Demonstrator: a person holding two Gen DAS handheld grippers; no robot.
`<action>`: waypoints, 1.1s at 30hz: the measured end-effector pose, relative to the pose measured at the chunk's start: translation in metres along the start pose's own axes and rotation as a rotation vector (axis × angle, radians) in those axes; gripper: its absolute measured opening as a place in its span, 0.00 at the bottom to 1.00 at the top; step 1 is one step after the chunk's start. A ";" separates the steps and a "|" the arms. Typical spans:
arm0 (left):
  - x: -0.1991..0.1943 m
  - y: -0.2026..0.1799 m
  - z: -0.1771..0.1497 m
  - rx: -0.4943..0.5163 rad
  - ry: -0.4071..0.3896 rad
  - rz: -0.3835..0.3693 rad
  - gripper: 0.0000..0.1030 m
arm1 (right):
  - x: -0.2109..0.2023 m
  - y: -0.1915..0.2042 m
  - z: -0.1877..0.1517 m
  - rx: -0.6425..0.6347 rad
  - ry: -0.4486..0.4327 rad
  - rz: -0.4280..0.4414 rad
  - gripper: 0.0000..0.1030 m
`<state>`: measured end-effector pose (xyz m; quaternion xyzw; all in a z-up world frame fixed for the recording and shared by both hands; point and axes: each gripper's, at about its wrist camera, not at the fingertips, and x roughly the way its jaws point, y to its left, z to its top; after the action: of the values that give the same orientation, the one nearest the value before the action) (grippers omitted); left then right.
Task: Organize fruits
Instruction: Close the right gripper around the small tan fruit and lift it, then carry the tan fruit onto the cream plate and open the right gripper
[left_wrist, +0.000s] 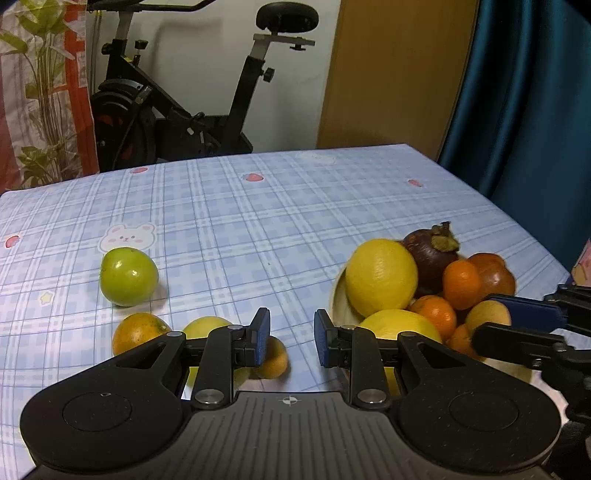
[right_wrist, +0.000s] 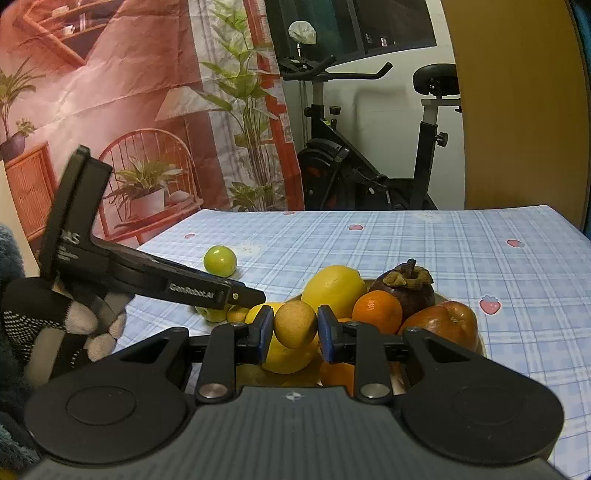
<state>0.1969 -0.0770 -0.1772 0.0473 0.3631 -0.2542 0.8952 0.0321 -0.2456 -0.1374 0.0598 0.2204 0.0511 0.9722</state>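
On the blue plaid tablecloth (left_wrist: 258, 221), a green fruit (left_wrist: 128, 276) sits well to the left of the fruit bowl (left_wrist: 341, 302), with an orange (left_wrist: 138, 332), a yellow fruit (left_wrist: 205, 326) and a small orange fruit (left_wrist: 275, 360) clustered nearer your left gripper (left_wrist: 291, 338). That gripper holds nothing: its blue pads stand a little apart over bare cloth, just left of the bowl, as far closed as it goes. The bowl is heaped with two lemons (left_wrist: 380, 278), a mangosteen (left_wrist: 430, 254), mandarins (left_wrist: 461, 284) and a reddish-brown fruit (left_wrist: 495, 275). Your right gripper (right_wrist: 295, 328) is clamped on a small tan, pear-shaped fruit (right_wrist: 294, 324), held above the bowl's near side. In the right wrist view your gloved left hand (right_wrist: 55, 321) shows left of the bowl.
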 end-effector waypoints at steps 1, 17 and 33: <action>0.002 0.002 0.000 -0.002 0.006 0.003 0.27 | 0.000 -0.001 0.000 0.004 0.000 0.001 0.27; -0.022 0.000 -0.025 -0.007 0.078 -0.081 0.27 | 0.003 0.000 -0.001 0.007 0.009 0.004 0.27; -0.020 -0.007 -0.026 0.032 0.049 -0.051 0.28 | 0.004 0.003 -0.002 -0.003 0.017 0.005 0.27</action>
<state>0.1647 -0.0674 -0.1823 0.0583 0.3819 -0.2814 0.8784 0.0344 -0.2423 -0.1399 0.0585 0.2285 0.0544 0.9703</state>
